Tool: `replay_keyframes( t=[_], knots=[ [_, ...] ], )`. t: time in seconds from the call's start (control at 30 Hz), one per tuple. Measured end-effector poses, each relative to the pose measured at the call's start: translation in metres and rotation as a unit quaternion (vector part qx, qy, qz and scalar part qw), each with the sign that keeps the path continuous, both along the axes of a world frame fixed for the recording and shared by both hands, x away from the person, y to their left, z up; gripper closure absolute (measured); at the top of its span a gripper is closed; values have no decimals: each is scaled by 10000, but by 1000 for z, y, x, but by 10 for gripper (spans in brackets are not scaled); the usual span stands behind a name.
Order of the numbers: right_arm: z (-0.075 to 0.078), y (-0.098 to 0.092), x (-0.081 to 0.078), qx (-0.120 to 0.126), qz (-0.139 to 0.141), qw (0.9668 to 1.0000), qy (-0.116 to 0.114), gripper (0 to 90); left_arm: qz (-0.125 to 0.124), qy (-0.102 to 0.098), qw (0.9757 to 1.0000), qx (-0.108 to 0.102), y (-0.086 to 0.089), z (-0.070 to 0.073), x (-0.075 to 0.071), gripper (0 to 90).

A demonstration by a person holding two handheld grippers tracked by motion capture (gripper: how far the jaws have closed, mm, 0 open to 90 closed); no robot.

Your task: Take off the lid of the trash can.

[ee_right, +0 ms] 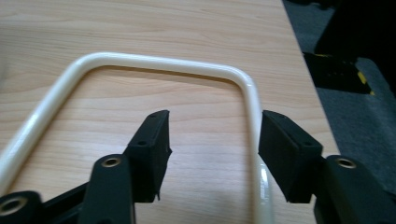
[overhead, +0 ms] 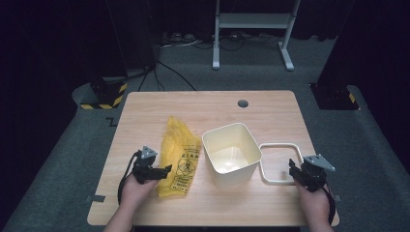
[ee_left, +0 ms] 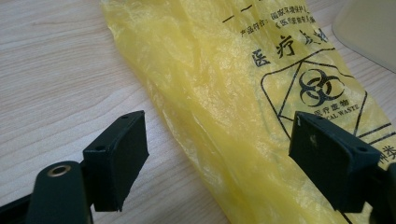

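On the table [overhead: 145,104], the left gripper [overhead: 167,170] sits at about 8 o'clock, its jaws spread wide and lying level, with the near end of the yellow bag [overhead: 180,154] between them. In the left gripper view the pads stand apart on either side of the bag [ee_left: 224,93]; neither presses the film, so nothing is pinched yet. The bag lies flat and crumpled, running from 8 o'clock up toward 10, just beside the bin.

The bin [overhead: 232,153] stands upright and open at the middle of the table, bare inside. Its loop-shaped ring [overhead: 283,163] lies flat at 3 o'clock, touching the bin's right wall.

The right gripper [overhead: 292,170] is at 4 o'clock, at the ring's near right corner. In the right gripper view its jaws are spread, with the ring's [ee_right: 140,60] right bar running between them, close to the right pad but not clamped.

By my reading, the work is lining the bin with the bag, and this is the start: the ring lies off the bin, the bag not yet taken. Next, the left gripper would need to close on the bag's edge and lift it, then the mouth must be opened, probably with both grippers, before it goes over the bin.
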State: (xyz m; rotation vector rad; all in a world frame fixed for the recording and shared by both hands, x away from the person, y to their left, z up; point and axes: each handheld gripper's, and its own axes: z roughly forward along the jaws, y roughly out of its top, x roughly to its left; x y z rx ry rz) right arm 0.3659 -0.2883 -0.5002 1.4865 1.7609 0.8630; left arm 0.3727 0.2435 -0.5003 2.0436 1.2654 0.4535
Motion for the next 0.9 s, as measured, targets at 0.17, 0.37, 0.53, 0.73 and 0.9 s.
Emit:
replay_keyframes(
  t=[0.17, 0.37, 0.53, 0.73, 0.9],
  knots=[
    [7, 12, -4, 126, 291, 9995, -4, 366, 80, -35, 10000, -43, 4, 1, 0, 188],
    [28, 30, -9, 243, 572, 9981, 35, 324, 250, -62, 9996, -126, 12, 1, -1, 166],
    [45, 39, -16, 258, 675, 9973, -96, 322, 324, -109, 9992, -207, 15, 1, -3, 153],
    [28, 45, -22, 196, 866, 9960, 68, 332, 275, -36, 9993, -238, 11, 1, -1, 206],
    [20, 43, -24, 133, 1020, 9946, 167, 343, 306, -6, 9994, -136, 2, 15, 10, 254]
  ],
)
